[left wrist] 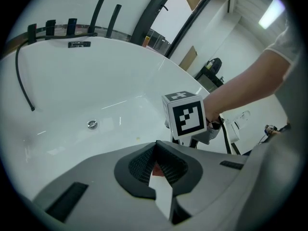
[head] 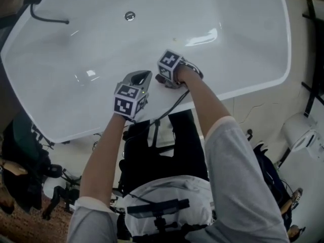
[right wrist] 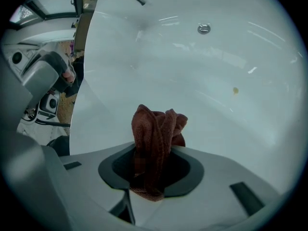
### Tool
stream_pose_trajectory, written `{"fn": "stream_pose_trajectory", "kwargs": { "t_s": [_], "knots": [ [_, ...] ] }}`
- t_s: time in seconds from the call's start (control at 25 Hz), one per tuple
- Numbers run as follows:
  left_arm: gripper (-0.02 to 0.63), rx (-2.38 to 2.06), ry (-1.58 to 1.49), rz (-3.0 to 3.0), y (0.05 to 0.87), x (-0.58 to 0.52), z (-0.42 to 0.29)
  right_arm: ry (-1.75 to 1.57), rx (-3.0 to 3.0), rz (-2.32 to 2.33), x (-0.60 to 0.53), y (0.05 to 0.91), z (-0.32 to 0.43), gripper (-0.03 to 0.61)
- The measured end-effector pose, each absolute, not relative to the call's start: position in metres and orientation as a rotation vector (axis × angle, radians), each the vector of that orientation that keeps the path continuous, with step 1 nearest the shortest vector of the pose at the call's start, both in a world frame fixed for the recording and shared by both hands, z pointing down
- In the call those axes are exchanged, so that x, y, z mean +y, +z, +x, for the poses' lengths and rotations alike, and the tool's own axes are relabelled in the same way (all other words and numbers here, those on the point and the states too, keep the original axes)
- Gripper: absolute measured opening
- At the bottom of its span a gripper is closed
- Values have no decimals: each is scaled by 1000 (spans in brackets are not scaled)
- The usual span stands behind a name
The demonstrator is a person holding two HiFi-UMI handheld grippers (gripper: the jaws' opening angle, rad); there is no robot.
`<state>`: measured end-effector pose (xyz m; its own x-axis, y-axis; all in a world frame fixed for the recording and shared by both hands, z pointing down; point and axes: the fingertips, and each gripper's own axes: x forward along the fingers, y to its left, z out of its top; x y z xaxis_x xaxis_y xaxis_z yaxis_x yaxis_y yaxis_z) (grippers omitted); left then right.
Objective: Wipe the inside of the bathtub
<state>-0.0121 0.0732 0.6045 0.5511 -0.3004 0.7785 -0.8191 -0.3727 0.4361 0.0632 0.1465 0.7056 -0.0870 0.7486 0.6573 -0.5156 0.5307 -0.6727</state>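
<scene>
The white bathtub [head: 243,59] fills the upper head view, its round drain [head: 130,16] near the far side. My right gripper [head: 167,81] hangs over the tub's near slope, shut on a bunched red-brown cloth [right wrist: 156,129] that sticks up from its jaws [right wrist: 154,153]. Just to its left, my left gripper [head: 140,78] is held over the same slope. Its dark pads [left wrist: 144,162] meet with nothing held between them. From the left gripper view, the right gripper's marker cube [left wrist: 186,113] is close ahead. A small yellowish speck [right wrist: 235,90] lies on the tub floor below the drain [right wrist: 204,29].
A black hose [head: 45,16] curls over the tub's far left rim, with black fittings [left wrist: 50,29] along that edge. Cables and dark gear [head: 30,171] lie on the floor at left. A white round appliance [head: 299,131] stands at right, beside a black frame [head: 313,59].
</scene>
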Motion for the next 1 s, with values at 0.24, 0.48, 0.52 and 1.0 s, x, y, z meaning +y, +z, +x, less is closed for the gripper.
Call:
{"fn": "stream_pose_trajectory", "kwargs": {
  "t_s": [0.24, 0.48, 0.52, 1.0],
  "knots": [
    [8, -842, 765, 1981, 612, 63, 7, 1074, -1230, -60, 111, 728, 119, 132],
    [8, -785, 764, 2024, 626, 50, 21, 927, -1152, -7, 89, 752, 162, 132],
    [8, -783, 762, 2024, 629, 48, 21, 923, -1147, -17, 90, 755, 160, 132],
    [8, -842, 753, 1946, 673, 38, -8, 1120, -1286, -193, 130, 773, 51, 132]
  ]
}}
